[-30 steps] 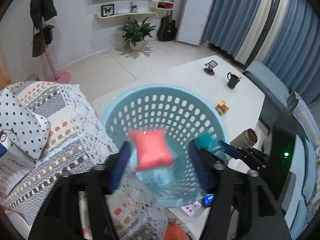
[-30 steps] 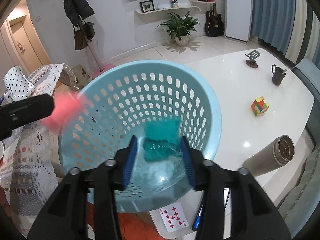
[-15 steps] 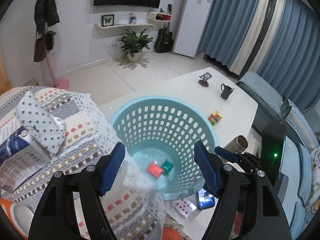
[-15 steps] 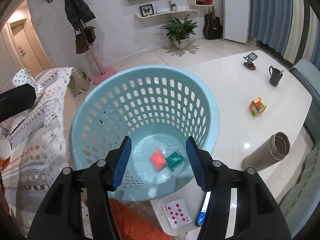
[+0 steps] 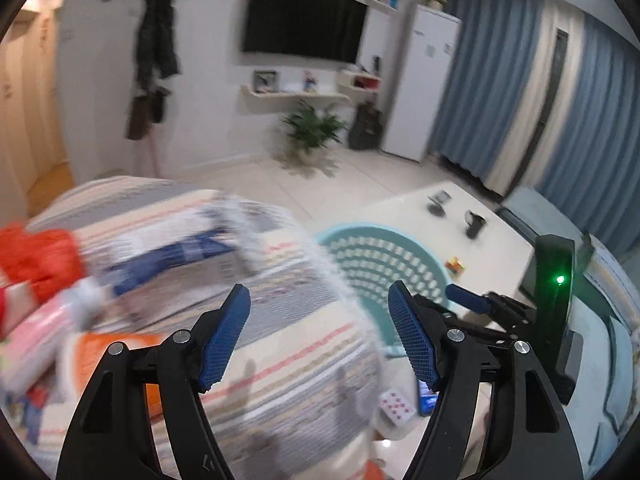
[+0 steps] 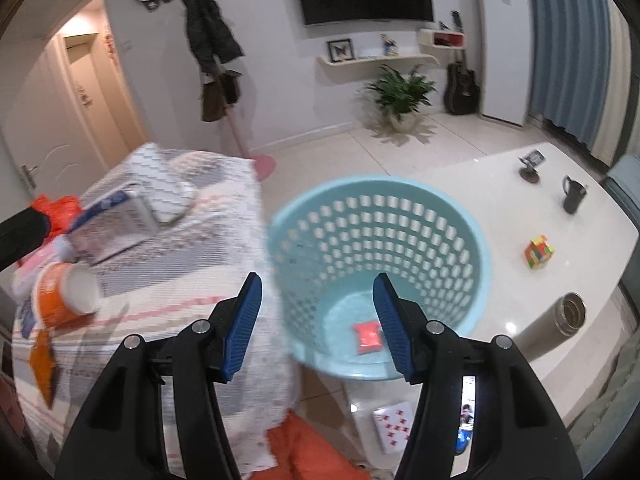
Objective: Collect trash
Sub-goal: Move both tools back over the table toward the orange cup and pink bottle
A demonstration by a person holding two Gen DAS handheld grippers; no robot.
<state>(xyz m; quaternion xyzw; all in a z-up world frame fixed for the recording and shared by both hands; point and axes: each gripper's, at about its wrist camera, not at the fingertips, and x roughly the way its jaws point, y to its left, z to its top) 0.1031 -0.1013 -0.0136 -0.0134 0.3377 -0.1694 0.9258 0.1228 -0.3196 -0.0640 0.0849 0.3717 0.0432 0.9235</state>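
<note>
Red packet [image 6: 367,337] is seen lying on the floor of the blue basket [image 6: 478,264], at 6 o'clock inside it. Right gripper [image 6: 316,326] is held above, fingers wide, nothing between. Left gripper [image 5: 320,340] jaws have just been opening, empty, over the striped cloth [image 5: 280,344]. Playing card [image 6: 392,426] shows red diamonds; carton [image 6: 112,232] print is blurred, unreadable.

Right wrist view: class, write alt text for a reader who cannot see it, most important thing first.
The open, empty right gripper hangs above a light blue perforated basket with a red packet at its bottom. Left, an orange paper cup lies tipped on a striped cloth; right, a white table holds a puzzle cube.
</note>
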